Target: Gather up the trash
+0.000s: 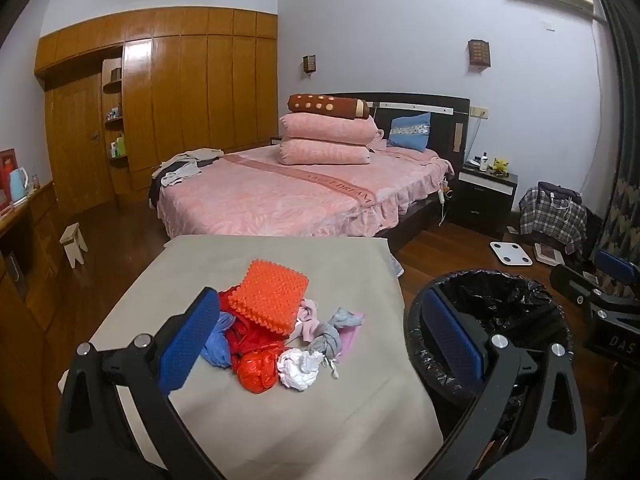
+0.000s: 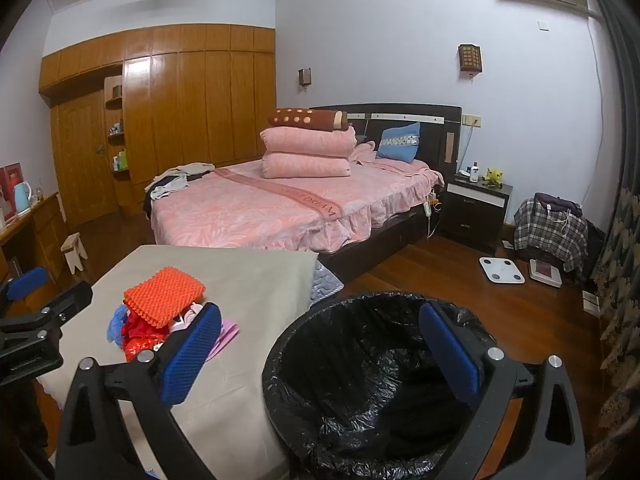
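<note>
A pile of trash lies on the grey-covered table (image 1: 248, 420): an orange bumpy foam pad (image 1: 269, 297) on top, a red crumpled bag (image 1: 256, 368), a white wad (image 1: 299, 368), grey and pink scraps (image 1: 326, 330) and a blue bag (image 1: 216, 344). The pile also shows in the right wrist view (image 2: 160, 320). A bin with a black liner (image 2: 360, 380) stands right of the table, seen too in the left wrist view (image 1: 500, 312). My left gripper (image 1: 320, 344) is open just above and before the pile. My right gripper (image 2: 320, 356) is open and empty over the bin's left rim.
A bed with pink covers (image 1: 280, 196) stands behind the table. A nightstand (image 2: 476, 208), a white scale (image 2: 502, 270) and a chair with plaid cloth (image 2: 552, 232) are on the wooden floor at the right. A small stool (image 1: 74, 244) stands left.
</note>
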Demonstrator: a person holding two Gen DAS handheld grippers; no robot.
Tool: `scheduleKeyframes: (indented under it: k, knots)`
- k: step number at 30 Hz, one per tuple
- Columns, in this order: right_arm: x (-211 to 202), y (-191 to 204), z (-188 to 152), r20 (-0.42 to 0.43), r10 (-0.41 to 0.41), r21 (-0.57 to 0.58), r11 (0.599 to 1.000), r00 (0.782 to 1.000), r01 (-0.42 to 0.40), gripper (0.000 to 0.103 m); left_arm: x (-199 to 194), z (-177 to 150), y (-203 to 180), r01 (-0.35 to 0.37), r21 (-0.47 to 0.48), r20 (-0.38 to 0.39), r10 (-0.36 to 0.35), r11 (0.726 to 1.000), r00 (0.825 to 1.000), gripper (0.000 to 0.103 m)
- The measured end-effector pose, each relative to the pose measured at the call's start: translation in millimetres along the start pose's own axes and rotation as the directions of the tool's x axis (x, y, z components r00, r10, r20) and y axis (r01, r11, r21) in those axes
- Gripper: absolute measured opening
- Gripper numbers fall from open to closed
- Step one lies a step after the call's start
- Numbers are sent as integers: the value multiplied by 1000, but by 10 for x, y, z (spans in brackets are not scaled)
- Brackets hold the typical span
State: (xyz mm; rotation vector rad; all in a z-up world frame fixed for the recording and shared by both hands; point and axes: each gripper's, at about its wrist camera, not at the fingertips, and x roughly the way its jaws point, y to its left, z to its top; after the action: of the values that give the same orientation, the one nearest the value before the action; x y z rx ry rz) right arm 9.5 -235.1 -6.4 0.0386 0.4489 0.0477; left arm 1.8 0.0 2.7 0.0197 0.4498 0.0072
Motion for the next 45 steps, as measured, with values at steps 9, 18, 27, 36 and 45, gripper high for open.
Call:
scheduleKeyframes:
  k: [9, 18, 27, 36, 45]
  knots:
    - [6, 7, 11, -1, 0, -3, 1000, 1000, 0, 97, 17, -10, 9, 2, -2, -2, -2, 1000, 1000, 98]
    - [10, -11, 3, -4, 0, -5, 1000, 1000, 0, 97, 21, -7, 12, 2, -3, -5, -2, 1000, 1000, 98]
    - [28, 38, 23, -5, -1, -5, 1000, 1000, 1, 97, 22, -20, 9, 2, -3, -5, -2, 1000, 1000, 98]
    - [29, 35, 27, -6, 0, -7, 1000, 1000, 0, 97, 26, -15, 11, 3, -3, -7, -3, 1000, 1000, 98]
    - [47, 65, 3, -9, 0, -6, 1000, 1000, 0, 97, 23, -17, 12, 3, -5, -9, -3, 1000, 1000, 98]
